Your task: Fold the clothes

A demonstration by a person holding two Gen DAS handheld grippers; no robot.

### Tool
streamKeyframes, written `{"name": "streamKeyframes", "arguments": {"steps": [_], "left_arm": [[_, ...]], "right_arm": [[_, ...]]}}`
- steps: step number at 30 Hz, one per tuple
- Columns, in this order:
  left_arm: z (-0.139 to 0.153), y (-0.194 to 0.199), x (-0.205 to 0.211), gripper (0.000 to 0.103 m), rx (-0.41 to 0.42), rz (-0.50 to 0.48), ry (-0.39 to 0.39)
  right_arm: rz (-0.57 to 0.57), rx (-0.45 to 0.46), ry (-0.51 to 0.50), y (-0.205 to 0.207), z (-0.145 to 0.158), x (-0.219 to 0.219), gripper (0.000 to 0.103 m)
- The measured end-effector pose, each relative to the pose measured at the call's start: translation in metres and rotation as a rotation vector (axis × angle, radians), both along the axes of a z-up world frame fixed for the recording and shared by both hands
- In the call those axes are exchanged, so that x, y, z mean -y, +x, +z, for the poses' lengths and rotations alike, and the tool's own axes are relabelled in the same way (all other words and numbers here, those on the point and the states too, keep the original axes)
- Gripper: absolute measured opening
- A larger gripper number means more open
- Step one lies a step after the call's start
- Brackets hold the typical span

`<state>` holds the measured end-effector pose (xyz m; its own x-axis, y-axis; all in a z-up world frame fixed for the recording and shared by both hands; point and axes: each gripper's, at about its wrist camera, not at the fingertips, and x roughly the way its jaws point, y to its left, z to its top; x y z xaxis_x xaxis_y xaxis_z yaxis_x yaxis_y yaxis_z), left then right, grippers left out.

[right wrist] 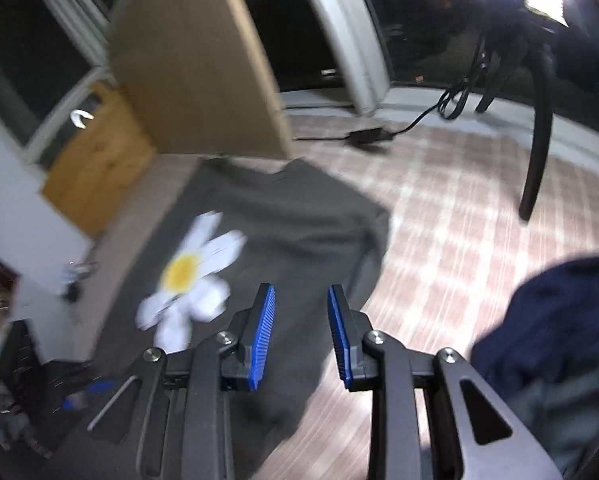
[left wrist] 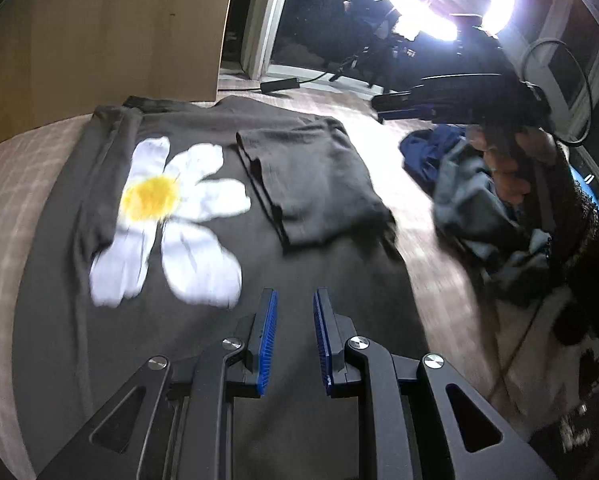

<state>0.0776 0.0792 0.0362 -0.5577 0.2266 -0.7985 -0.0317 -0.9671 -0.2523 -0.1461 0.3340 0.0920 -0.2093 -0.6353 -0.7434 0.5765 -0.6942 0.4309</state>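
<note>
Left wrist view: the left gripper (left wrist: 295, 300) hovers with jaws apart and nothing between them, over the near hem of the grey shirt (left wrist: 227, 320), which lies flat on the bed (left wrist: 15, 184), its collar far and one sleeve folded in.

Right wrist view: the right gripper (right wrist: 301, 300), also apart and empty, hangs above the shirt's right edge.

Black tongs (left wrist: 295, 300) w/ blue ribbed pads (left wrist: 269, 320), silver screws (left wrist: 232, 344), slotted black arms, both tongs (right wrist: 300, 296) alike
</note>
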Motion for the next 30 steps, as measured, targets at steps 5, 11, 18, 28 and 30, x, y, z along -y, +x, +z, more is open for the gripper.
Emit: {"name": "streamKeyframes", "arguments": {"steps": [5, 11, 18, 28, 30], "left_arm": [[0.009, 0.051, 0.007, 0.019, 0.017, 0.032, 0.03], [0.026, 0.124, 0.015, 0.019, -0.001, 0.071, 0.013], [0.044, 0.243, 0.023, 0.02, 0.009, 0.126, -0.051], [0.011, 0.324, -0.007, 0.022, 0.066, 0.099, -0.04], [-0.003, 0.317, -0.041, 0.022, 0.084, 0.014, -0.045]], "right_arm": [[-0.002, 0.02, -0.05, 0.051, 0.022, -0.048, 0.027], [0.016, 0.009, -0.024, 0.146, 0.032, -0.098, 0.027], [0.062, 0.194, -0.033, 0.279, -0.015, -0.105, 0.027], [0.103, 0.277, 0.073, 0.385, -0.09, -0.078, 0.027], [0.115, 0.257, 0.077, 0.389, -0.093, -0.071, 0.027]]}}
